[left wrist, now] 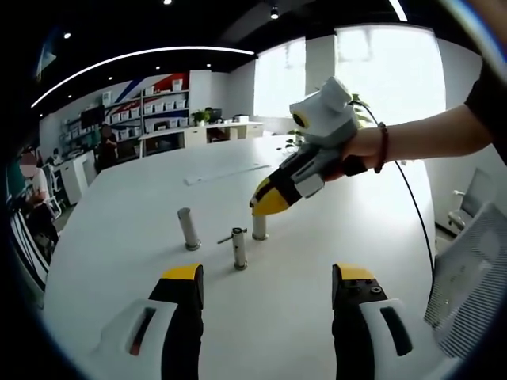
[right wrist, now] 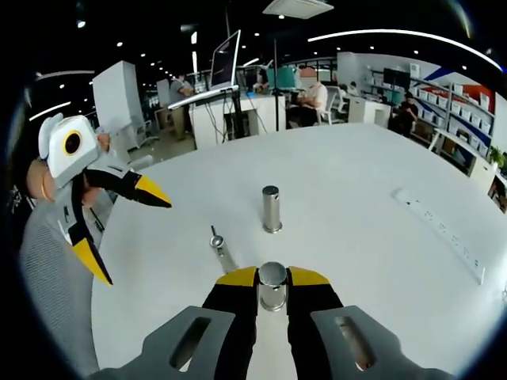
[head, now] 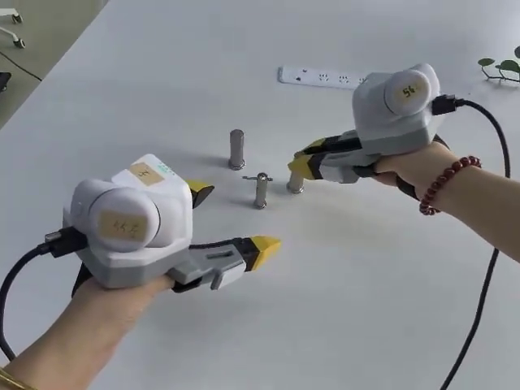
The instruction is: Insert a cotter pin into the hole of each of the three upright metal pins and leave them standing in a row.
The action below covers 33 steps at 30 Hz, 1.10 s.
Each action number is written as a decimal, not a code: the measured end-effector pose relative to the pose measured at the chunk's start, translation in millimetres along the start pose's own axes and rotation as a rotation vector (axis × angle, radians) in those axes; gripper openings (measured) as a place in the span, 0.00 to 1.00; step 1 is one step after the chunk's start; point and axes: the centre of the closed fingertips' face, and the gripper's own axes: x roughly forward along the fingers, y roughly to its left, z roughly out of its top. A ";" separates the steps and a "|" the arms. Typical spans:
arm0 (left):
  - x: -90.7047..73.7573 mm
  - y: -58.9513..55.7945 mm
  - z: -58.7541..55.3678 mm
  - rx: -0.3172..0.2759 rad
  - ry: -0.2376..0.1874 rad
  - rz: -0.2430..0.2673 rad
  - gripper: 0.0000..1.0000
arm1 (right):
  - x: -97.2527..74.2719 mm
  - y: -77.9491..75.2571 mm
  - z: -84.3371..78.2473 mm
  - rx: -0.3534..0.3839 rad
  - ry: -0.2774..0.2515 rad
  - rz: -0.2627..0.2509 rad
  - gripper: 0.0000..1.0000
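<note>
Head view: we see three metal pins standing upright in a slanted row on the white bench (head: 162, 65). The left pin (head: 236, 149) stands bare, and the middle pin (head: 261, 191) carries a cotter pin (head: 252, 177) crosswise through its top. The right pin (head: 296, 184) sits between the yellow tips of the right tongs (head: 299, 168), which come in from the right in a hand wearing a red bead bracelet (head: 446, 184). The left tongs (head: 234, 219) hover nearer to us with their tips wide apart and nothing between them, short of the row. A white power strip (head: 321, 77) lies farther back on the bench. In the left gripper view we look between the two spread jaws at the same three pins, well apart from those jaws, with the right tongs angled down onto the rightmost one. In the right gripper view the jaws are clamped on the right pin, whose round top shows between the yellow tips. The middle pin with its cotter pin is just beyond to the left, the left pin farther off, and the left tongs gape at the left edge.
</note>
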 end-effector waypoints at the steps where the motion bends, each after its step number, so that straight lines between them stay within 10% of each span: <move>1: -0.5 -0.5 -0.3 0.002 0.001 -0.001 0.65 | -1.4 1.3 -1.4 -0.004 0.001 0.007 0.08; 20: -10.3 -10.9 -1.1 0.015 -0.003 -0.005 0.65 | -17.3 56.7 -20.3 -0.075 0.034 0.107 0.08; 33: -9.7 -16.2 -3.1 0.018 0.001 -0.019 0.64 | -18.5 60.4 -23.1 -0.064 0.033 0.123 0.09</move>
